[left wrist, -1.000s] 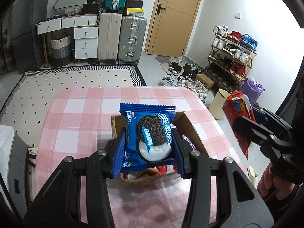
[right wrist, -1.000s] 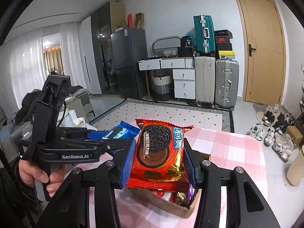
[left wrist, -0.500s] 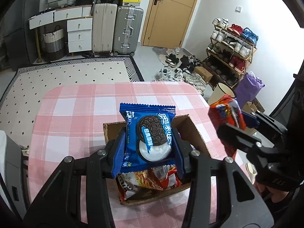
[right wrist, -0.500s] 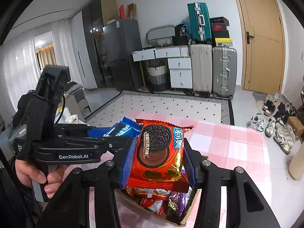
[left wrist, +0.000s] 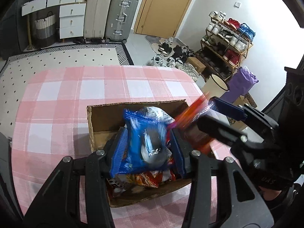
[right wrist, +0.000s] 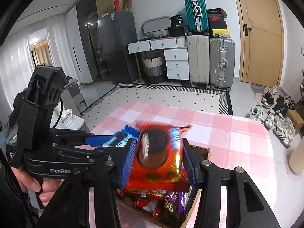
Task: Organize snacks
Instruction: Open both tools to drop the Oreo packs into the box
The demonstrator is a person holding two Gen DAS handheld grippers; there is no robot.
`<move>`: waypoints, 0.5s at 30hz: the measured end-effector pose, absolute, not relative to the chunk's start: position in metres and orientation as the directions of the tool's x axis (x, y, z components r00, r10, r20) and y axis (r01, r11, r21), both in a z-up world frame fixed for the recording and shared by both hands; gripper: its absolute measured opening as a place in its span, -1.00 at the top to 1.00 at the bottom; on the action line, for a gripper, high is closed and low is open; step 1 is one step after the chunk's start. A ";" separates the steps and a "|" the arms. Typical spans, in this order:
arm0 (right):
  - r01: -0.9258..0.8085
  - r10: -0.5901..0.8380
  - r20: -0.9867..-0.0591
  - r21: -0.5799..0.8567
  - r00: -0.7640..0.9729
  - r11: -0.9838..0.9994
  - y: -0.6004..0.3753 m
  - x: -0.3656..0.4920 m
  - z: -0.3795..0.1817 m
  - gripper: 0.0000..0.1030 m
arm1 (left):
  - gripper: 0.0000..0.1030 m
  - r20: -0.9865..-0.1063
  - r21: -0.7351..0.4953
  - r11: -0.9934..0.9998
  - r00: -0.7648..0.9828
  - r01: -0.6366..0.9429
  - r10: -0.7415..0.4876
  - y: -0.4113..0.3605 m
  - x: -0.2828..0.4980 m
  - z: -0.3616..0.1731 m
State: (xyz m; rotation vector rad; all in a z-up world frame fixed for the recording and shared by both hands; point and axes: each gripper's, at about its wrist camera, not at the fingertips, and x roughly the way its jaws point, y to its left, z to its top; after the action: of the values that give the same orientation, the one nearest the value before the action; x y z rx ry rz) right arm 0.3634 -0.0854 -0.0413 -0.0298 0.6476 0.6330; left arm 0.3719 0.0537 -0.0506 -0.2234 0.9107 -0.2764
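Left wrist view: the left gripper hangs over an open cardboard box on a pink checked tablecloth.
Left jaws: opening, the blue Oreo packet blurred between the blue pads, which look to have just let go of it.
Blue packet's place: above the box, over a heap of red and white snack wrappers already inside.
Neighbour: the right gripper reaches in from the right with a red streak of a packet at the box's far right corner.

Right wrist view: the right gripper points down at the same box, only its near edge showing.
Right jaws: opening, the red Oreo packet smeared between them and apparently slipping free.
Red packet's place: just above the box, over a purple wrapper and red ones below.
Left tool: the other gripper sits just beside, its blue packet poking out; a person's hand grips its handle.

Risk: both packets are likely dropping at once, close together; they could knock each other, and the red one, near the corner, could tip over the rim onto the cloth.
Second risk: the box looks well filled, so a packet landing on edge may slide off the heap.
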 end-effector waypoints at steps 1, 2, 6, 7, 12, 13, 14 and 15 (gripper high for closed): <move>-0.553 0.533 -0.580 0.162 0.617 0.817 -0.084 0.366 -0.044 -0.20 | 0.03 -0.747 -0.301 0.944 0.581 0.138 -0.323 0.054 0.372 -0.051; -0.548 0.528 -0.581 0.162 0.619 0.820 -0.084 0.367 -0.046 -0.37 | -0.09 -0.755 -0.289 0.949 0.579 0.127 -0.308 0.054 0.372 -0.052; -0.548 0.548 -0.558 0.188 0.623 0.815 -0.089 0.365 -0.047 -0.40 | -0.23 -0.751 -0.290 0.950 0.588 0.114 -0.300 0.059 0.369 -0.048; -0.547 0.550 -0.551 0.190 0.628 0.815 -0.091 0.363 -0.046 -0.42 | -0.24 -0.750 -0.282 0.953 0.595 0.107 -0.288 0.060 0.367 -0.047; -0.540 0.549 -0.524 0.189 0.651 0.820 -0.101 0.352 -0.039 -0.59 | -0.26 -0.742 -0.270 0.958 0.614 0.096 -0.271 0.064 0.357 -0.039; -0.539 0.548 -0.523 0.188 0.653 0.821 -0.102 0.349 -0.038 -0.59 | -0.26 -0.741 -0.263 0.960 0.618 0.096 -0.265 0.063 0.354 -0.037; -0.539 0.548 -0.520 0.187 0.655 0.822 -0.104 0.347 -0.037 -0.60 | -0.29 -0.740 -0.256 0.962 0.621 0.095 -0.258 0.061 0.351 -0.034; -0.537 0.549 -0.517 0.190 0.657 0.822 -0.105 0.346 -0.035 -0.66 | -0.32 -0.741 -0.246 0.964 0.623 0.098 -0.252 0.059 0.348 -0.032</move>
State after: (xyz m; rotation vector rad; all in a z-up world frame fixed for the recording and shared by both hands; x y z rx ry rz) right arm 0.3461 -0.1049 -0.0355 0.0206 0.5930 0.6150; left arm 0.3479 0.0592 -0.0322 -0.1887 0.8771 -0.2019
